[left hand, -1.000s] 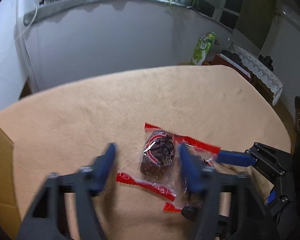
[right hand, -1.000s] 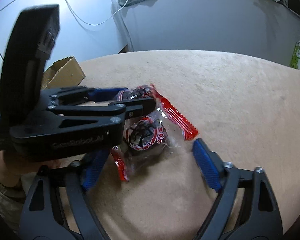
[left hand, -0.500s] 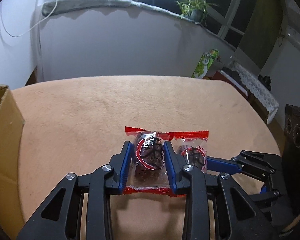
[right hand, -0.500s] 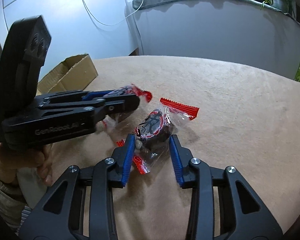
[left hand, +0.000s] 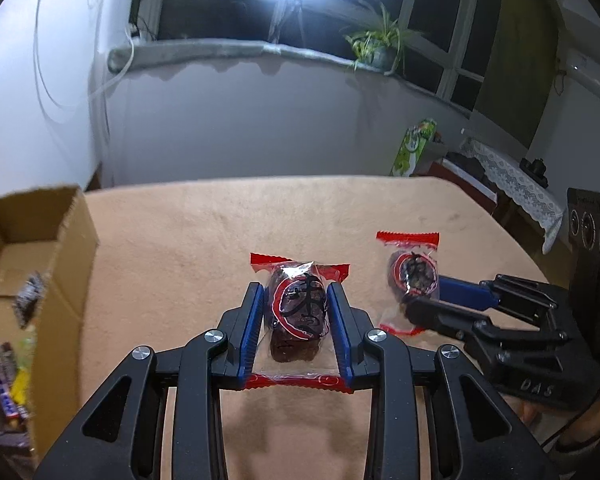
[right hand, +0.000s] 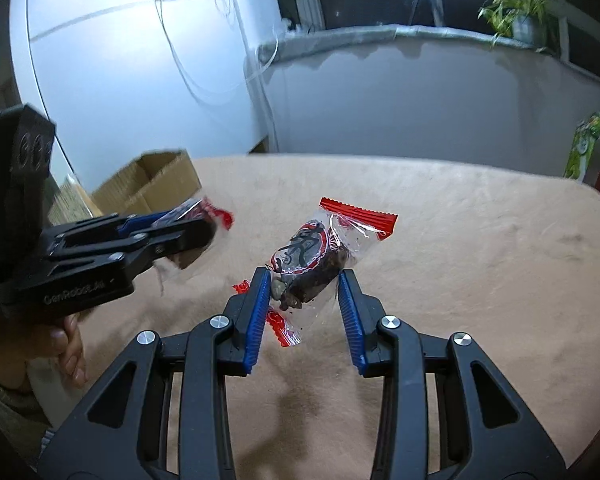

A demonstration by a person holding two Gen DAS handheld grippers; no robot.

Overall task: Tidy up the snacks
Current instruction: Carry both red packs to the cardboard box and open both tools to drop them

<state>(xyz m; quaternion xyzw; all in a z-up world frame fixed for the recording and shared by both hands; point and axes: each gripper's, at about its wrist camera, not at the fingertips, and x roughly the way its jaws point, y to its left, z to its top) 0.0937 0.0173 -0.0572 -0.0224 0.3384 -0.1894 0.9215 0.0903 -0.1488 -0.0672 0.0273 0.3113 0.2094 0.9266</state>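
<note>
Blue pads (left hand: 253, 332) of the left gripper (left hand: 296, 300) clamp a clear red-edged snack packet (left hand: 299, 312), held above the tan table (left hand: 180, 248); right gripper (right hand: 305, 284) likewise squeezes its own snack pack (right hand: 312, 256), tilted, off the cloth; cardboard box (left hand: 60, 248) sits at the left, open, other snacks (left hand: 10, 392) inside.

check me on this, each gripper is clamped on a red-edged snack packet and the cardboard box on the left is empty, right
Not quite: the cardboard box is not empty. The left wrist view shows wrapped snacks lying inside it. The rest holds: the left gripper is clamped on one snack packet and the right gripper on the other packet.
</note>
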